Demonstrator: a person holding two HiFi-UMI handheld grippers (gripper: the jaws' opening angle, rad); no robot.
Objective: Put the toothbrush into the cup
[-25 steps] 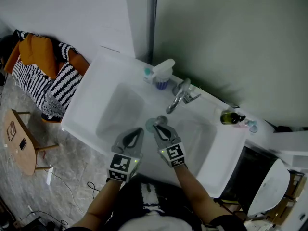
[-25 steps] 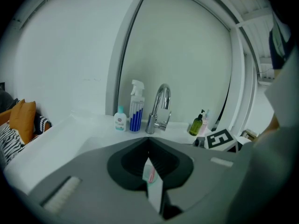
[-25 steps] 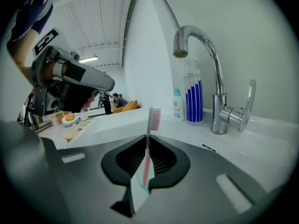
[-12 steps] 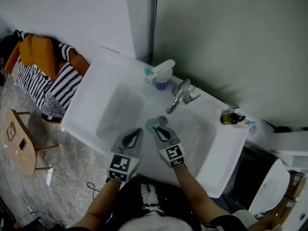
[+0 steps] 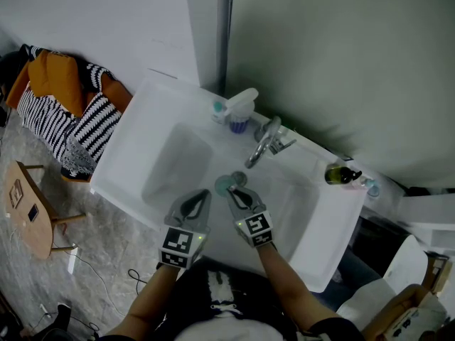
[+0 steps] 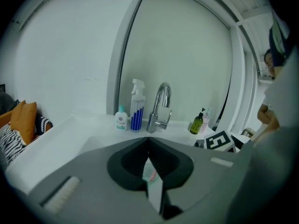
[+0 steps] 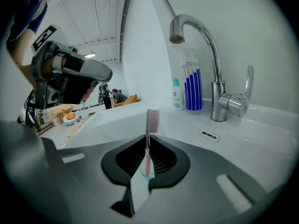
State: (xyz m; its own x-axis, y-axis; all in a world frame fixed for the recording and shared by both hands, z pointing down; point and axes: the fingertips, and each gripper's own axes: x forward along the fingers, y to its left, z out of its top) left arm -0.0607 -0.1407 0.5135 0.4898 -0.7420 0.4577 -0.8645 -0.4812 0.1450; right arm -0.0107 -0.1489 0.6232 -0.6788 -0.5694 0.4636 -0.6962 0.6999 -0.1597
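Hand-held grippers: two, side by side over the basin in front of the faucet [image 5: 261,146].
Left hand-held gripper [image 6: 148,141]: jaws together. A pale sliver with a pink streak sits in the seam, and I cannot tell what it is.
Right hand-held gripper [image 7: 147,136]: jaws clamped on the toothbrush [image 7: 149,146].
Toothbrush count: one, upright in the right jaws with pink bristles above the tips, in front of the faucet and apart from it.
Bottles: four on the counter [image 5: 153,116]. A spray bottle [image 5: 242,109] and a small bottle [image 5: 219,109] stand just left of the faucet. A green pump bottle [image 5: 340,174] and a pale pink bottle [image 5: 370,185] stand to its right.
Round teal thing [image 5: 223,185]: one, in the basin in front of the faucet, just beside the right jaw tips. Whether it is the cup cannot be told.
Head view only: the round teal thing, and the clothes pile [image 5: 67,112] and wooden stool [image 5: 32,212] far left of the faucet.
Right gripper view only: the bristles, with the spray bottle and small bottle behind the faucet.
Left gripper view only: all four bottles in one row flanking the faucet.
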